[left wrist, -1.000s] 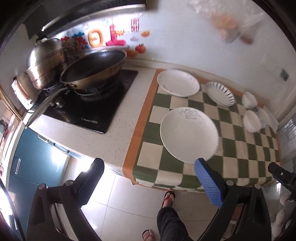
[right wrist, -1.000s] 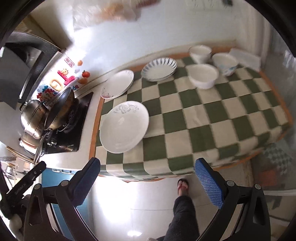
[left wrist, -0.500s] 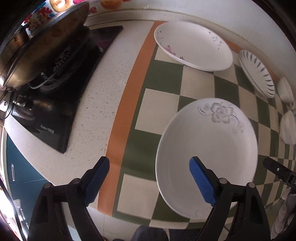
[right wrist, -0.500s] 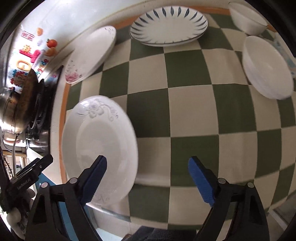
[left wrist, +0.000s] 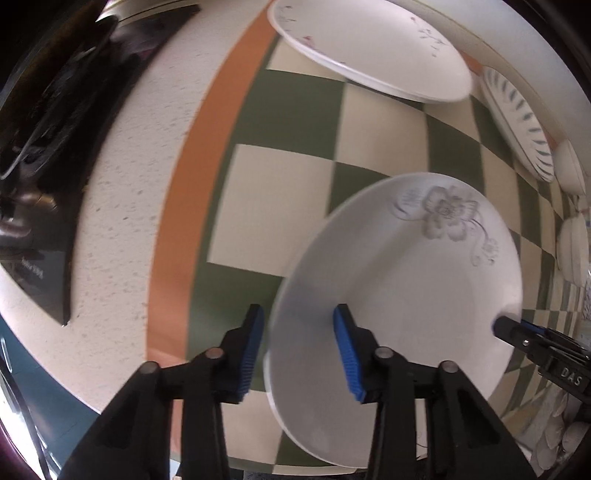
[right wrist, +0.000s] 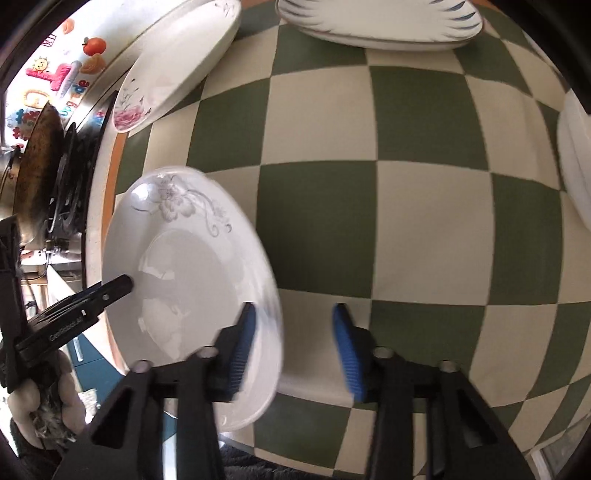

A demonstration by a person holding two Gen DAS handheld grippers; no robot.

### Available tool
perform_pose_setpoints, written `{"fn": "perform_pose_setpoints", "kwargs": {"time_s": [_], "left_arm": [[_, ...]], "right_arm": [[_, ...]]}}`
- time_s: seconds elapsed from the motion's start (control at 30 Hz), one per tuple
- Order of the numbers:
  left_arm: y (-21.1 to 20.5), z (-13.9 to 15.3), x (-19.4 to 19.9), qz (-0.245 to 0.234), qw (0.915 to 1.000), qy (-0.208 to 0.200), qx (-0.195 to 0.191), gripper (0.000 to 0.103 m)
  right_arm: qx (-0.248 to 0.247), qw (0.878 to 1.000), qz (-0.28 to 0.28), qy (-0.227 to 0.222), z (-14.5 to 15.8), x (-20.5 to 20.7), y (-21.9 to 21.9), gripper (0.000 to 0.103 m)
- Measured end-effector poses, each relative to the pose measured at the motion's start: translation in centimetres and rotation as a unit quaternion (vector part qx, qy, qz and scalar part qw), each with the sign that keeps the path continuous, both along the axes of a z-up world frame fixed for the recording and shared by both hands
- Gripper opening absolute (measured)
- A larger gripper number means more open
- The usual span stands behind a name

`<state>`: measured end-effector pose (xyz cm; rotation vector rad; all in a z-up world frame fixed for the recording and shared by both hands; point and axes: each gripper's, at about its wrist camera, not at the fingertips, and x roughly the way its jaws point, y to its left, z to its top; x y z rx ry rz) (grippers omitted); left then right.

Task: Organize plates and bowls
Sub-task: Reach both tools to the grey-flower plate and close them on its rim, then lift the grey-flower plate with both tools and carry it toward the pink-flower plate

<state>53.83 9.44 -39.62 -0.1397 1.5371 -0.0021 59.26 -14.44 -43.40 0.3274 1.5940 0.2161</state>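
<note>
A large white plate with a grey flower print (left wrist: 410, 280) lies at the near left of the checkered cloth; it also shows in the right wrist view (right wrist: 184, 280). My left gripper (left wrist: 298, 349) is open, its jaws straddling the plate's left rim. My right gripper (right wrist: 291, 345) is open, its jaws straddling the plate's right rim. A white plate with a pink rose (left wrist: 369, 48) (right wrist: 173, 66) and a blue-striped plate (left wrist: 521, 122) (right wrist: 380, 22) lie farther back. White bowls (left wrist: 572, 243) (right wrist: 576, 166) sit at the right.
A black stove with a wok (right wrist: 37, 158) stands left of the cloth, across a speckled counter strip (left wrist: 122, 206). The cloth's orange border (left wrist: 195, 162) runs along its left edge. The counter's front edge is just below both grippers.
Both grippers have dropped close to the table and narrowed their jaws, each coming around an opposite rim of the flower plate. The plate has not moved.
</note>
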Motion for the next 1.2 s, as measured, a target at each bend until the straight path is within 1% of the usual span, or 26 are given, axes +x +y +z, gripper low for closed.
{"fn": "perform_pose_setpoints", "kwargs": {"time_s": [0.03, 0.1, 0.13, 0.23, 0.4, 0.47, 0.63, 0.77, 0.83, 0.93, 0.97, 1.2], "left_arm": [[-0.3, 0.2, -0.1, -0.004, 1.0000, -0.003, 0.004, 0.034], [-0.6, 0.3, -0.4, -0.005, 1.0000, -0.003, -0.001, 0.033], [-0.7, 0.4, -0.5, -0.006, 1.0000, -0.004, 0.000, 0.033], [-1.2, 0.8, -1.0, -0.011, 0.9999, -0.002, 0.001, 0.033], [-3.1, 1.7, -1.9, -0.021, 0.9997, -0.014, 0.001, 0.033], [-3.2, 2.1, -1.6, -0.022, 0.9995, -0.022, -0.006, 0.033], [-5.6, 3.6, -1.3, -0.040, 0.9986, -0.036, -0.002, 0.033], [-6.4, 3.2, -0.6, -0.059, 0.9974, -0.042, -0.002, 0.033], [-8.1, 3.5, -0.7, -0.071, 0.9966, -0.043, -0.002, 0.033], [-9.4, 3.3, -0.8, -0.087, 0.9953, -0.043, -0.003, 0.033], [-9.1, 2.6, -0.3, -0.091, 0.9949, -0.042, -0.003, 0.033], [-11.5, 2.2, -0.1, -0.109, 0.9933, -0.037, -0.011, 0.033]], "right_arm": [[0.008, 1.000, -0.005, 0.003, -0.3, 0.1, 0.1, 0.032], [0.019, 1.000, -0.008, 0.001, -0.3, -0.2, 0.8, 0.023], [0.027, 1.000, -0.009, 0.001, -0.5, -0.2, 1.2, 0.017], [0.010, 1.000, -0.009, -0.015, 0.0, -0.6, 2.0, 0.018], [0.009, 1.000, -0.016, -0.025, 0.6, -1.2, 1.6, 0.018], [0.010, 0.999, -0.020, -0.025, 1.1, -1.6, 0.5, 0.018], [0.009, 0.999, -0.033, -0.039, 2.0, -2.2, -1.6, 0.018], [0.002, 0.998, -0.044, -0.053, 2.9, -2.5, -2.9, 0.018], [-0.001, 0.997, -0.052, -0.058, 3.3, -2.7, -4.0, 0.018], [-0.006, 0.996, -0.064, -0.062, 3.8, -3.1, -5.4, 0.017], [-0.007, 0.996, -0.068, -0.063, 3.9, -3.1, -6.0, 0.018], [-0.014, 0.993, -0.099, -0.064, 4.2, -4.2, -9.7, 0.017]]}}
